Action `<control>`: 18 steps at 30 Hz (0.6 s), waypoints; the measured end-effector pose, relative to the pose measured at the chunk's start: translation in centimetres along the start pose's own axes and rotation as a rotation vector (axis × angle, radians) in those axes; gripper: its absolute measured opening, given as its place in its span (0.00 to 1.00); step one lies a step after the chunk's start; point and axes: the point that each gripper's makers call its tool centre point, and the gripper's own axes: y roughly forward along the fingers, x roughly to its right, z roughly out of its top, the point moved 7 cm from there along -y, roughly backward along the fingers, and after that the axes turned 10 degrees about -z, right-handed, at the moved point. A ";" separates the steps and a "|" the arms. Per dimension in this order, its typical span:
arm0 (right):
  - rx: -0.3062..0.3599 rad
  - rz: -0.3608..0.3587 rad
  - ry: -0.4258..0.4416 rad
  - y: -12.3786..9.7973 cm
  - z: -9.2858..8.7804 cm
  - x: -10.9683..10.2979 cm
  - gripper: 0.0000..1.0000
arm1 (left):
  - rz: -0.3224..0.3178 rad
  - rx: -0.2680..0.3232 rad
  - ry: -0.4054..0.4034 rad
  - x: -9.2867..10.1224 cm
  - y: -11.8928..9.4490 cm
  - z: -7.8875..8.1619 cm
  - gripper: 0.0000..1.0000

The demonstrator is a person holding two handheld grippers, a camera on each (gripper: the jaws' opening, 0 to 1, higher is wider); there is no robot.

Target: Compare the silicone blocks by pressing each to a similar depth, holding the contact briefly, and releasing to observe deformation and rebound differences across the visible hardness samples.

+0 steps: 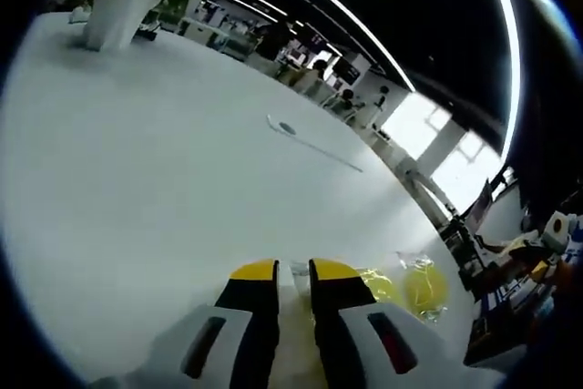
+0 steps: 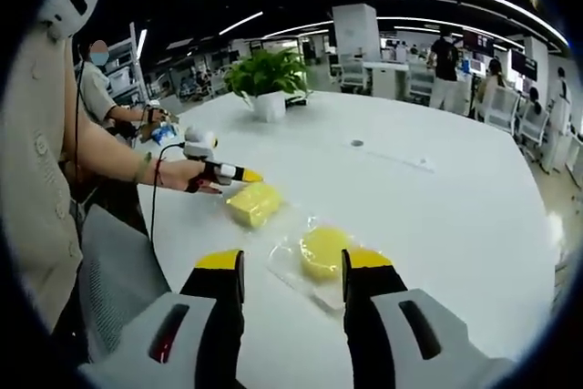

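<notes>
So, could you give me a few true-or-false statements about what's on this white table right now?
1. The right gripper has its jaws spread apart. True.
2. The yellow block in a clear bag is clamped between them. False: it lies on the white table just beyond the tips.
3. The left gripper points at the bare yellow block. True.
4. The potted plant stands between the two blocks. False: it stands far behind them.
5. The left gripper's jaws are wide open. False: nearly closed.

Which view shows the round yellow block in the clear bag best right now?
The right gripper view: the round yellow block lies whole in its clear bag just ahead of the open right gripper. The left gripper view catches it small and warped at the edge.
</notes>
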 end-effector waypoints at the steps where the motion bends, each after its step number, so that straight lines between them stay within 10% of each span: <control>1: 0.001 0.000 0.000 -0.1 -0.1 -0.1 0.40 | 0.002 -0.009 0.013 0.0 -0.1 0.0 0.18; 18: -0.042 0.007 0.115 -0.7 -2.8 -1.9 0.53 | 0.017 -0.025 0.012 1.9 -4.7 0.2 0.39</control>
